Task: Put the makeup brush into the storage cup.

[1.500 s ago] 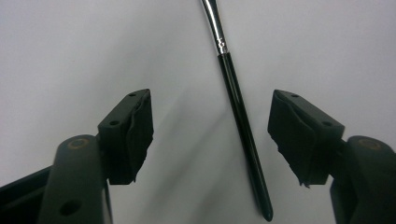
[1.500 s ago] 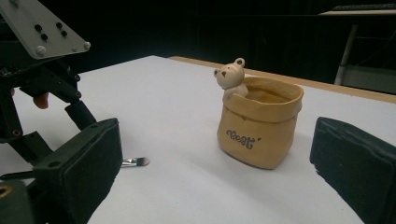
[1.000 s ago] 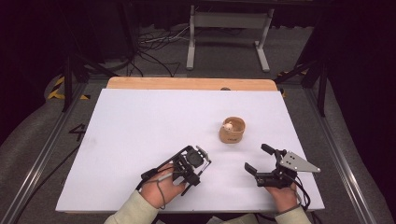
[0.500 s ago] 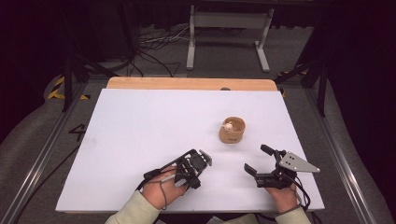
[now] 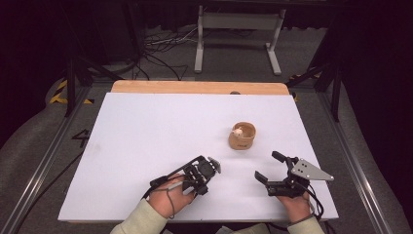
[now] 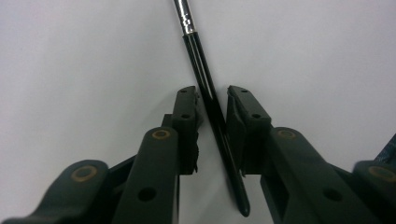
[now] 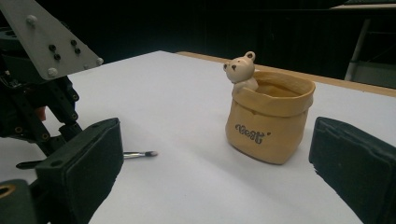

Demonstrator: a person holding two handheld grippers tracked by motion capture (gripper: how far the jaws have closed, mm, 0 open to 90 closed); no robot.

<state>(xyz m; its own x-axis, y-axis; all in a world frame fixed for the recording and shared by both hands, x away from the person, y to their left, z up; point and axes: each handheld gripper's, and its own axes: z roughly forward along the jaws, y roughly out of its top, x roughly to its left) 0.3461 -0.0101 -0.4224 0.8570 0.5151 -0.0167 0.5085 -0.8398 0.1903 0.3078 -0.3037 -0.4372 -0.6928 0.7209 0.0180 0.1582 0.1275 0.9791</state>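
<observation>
Lowered onto the thin black metal-collared brush [image 6: 224, 154] near left; left gripper [image 6: 213, 93] straddling it, clamp unclear; right gripper [image 5: 269, 166] gaping; pickup likely beginning

A brush [image 6: 205, 88] lies on the table [image 5: 146, 131], left of the pot [image 5: 242, 136].

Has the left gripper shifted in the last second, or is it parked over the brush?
Yes, slightly. Judged against the tan pot, the left gripper has edged right, toward it. Its jaws now straddle the thin black brush; the right gripper has stayed put.
</observation>
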